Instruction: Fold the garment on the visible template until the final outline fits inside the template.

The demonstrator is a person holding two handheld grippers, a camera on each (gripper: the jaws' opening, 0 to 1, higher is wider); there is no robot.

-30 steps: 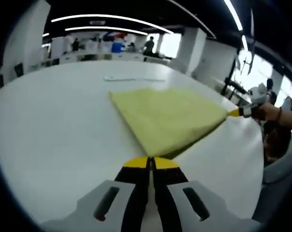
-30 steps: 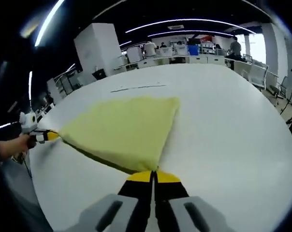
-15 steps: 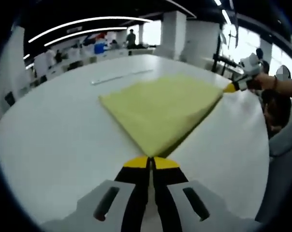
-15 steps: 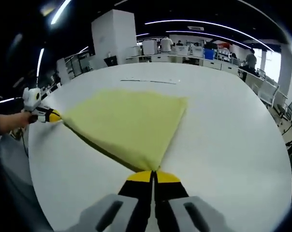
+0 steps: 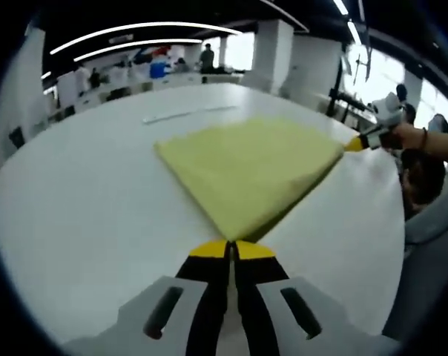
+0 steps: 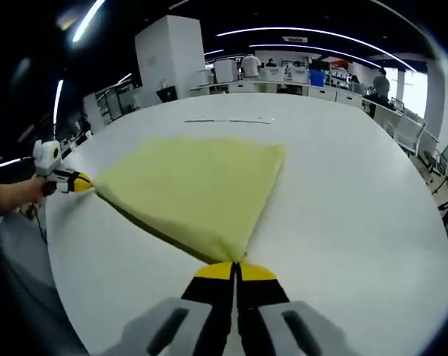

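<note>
A folded pale yellow garment (image 5: 250,167) is held stretched just above a white table (image 5: 83,200). My left gripper (image 5: 231,243) is shut on its near corner in the left gripper view. The right gripper (image 5: 355,144), held by a hand, pinches the far right corner there. In the right gripper view the same yellow garment (image 6: 194,185) fans out from my right gripper (image 6: 234,265), shut on its near corner, while the left gripper (image 6: 79,182) grips the corner at the left. A thin template line (image 5: 187,114) marks the table beyond the cloth, seen again as a line (image 6: 228,121) in the right gripper view.
The white table (image 6: 357,222) stretches wide to the right of the cloth. A person's hand and sleeve (image 5: 432,144) reach in at the right edge. Desks, a white pillar (image 6: 168,63) and distant people stand in the background.
Both views have shifted slightly with the hands. The garment stays stretched between the two shut grippers, with its shape much the same.
</note>
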